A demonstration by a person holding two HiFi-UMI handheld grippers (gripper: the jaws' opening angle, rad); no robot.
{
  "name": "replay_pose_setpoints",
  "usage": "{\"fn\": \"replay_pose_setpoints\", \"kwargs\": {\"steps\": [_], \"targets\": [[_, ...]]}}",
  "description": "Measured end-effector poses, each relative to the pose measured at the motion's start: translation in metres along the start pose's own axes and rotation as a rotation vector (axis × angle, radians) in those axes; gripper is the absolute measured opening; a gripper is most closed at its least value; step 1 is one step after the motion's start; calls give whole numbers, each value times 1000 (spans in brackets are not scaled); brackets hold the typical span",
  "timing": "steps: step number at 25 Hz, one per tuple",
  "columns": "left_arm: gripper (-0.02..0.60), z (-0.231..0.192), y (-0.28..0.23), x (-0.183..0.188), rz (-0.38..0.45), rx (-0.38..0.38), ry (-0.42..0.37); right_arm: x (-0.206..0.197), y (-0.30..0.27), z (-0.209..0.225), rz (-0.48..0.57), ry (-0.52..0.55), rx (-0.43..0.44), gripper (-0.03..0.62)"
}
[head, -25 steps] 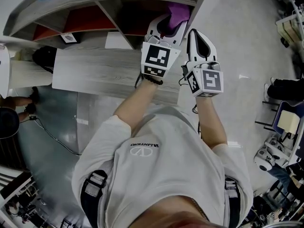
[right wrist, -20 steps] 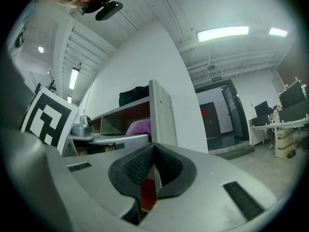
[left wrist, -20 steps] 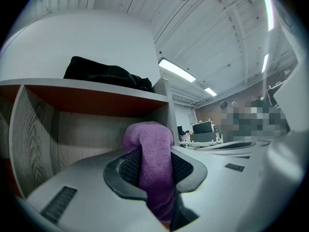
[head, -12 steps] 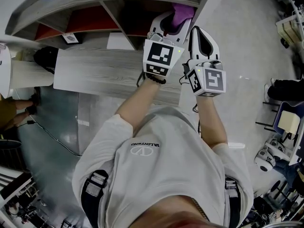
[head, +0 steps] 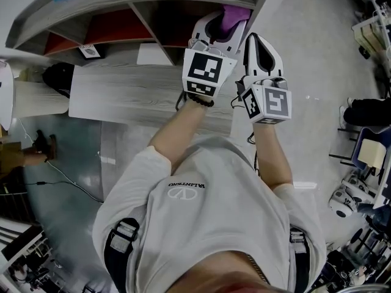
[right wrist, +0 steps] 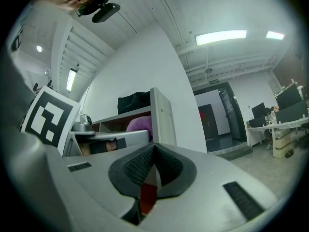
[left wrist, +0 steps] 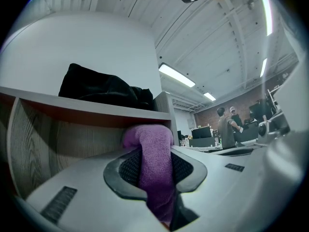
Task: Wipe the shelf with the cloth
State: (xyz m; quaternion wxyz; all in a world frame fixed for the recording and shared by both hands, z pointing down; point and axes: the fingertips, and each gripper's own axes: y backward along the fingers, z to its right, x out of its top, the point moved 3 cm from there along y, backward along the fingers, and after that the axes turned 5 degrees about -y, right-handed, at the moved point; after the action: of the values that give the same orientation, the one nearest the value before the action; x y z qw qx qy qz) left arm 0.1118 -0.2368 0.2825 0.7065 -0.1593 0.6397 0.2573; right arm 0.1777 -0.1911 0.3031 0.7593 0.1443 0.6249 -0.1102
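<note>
The shelf point(head: 148, 34) stood open before you, with a black bag point(left wrist: 104, 88) lying on its top board. Your left gripper point(head: 215, 32) was at the mouth of the right-hand compartment, jaws clamped on the purple cloth point(left wrist: 154, 163), which stuck up between them. Your right gripper point(right wrist: 153, 166) hung just beside it, jaws pressed together on nothing

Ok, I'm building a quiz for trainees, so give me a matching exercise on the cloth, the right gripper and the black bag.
Things:
1. purple cloth
2. right gripper
3. black bag

States or places:
A. on top of the shelf
B. clamped in the left gripper
C. jaws together, nothing held

Pairs: 1-B, 2-C, 3-A
</note>
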Motion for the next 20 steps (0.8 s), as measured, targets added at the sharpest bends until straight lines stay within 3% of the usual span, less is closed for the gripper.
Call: {"fn": "replay_pose_setpoints", "kwargs": {"steps": [20], "targets": [[103, -25, 14, 13, 31, 44, 21, 1, 0, -16, -1, 15, 3, 1]]}}
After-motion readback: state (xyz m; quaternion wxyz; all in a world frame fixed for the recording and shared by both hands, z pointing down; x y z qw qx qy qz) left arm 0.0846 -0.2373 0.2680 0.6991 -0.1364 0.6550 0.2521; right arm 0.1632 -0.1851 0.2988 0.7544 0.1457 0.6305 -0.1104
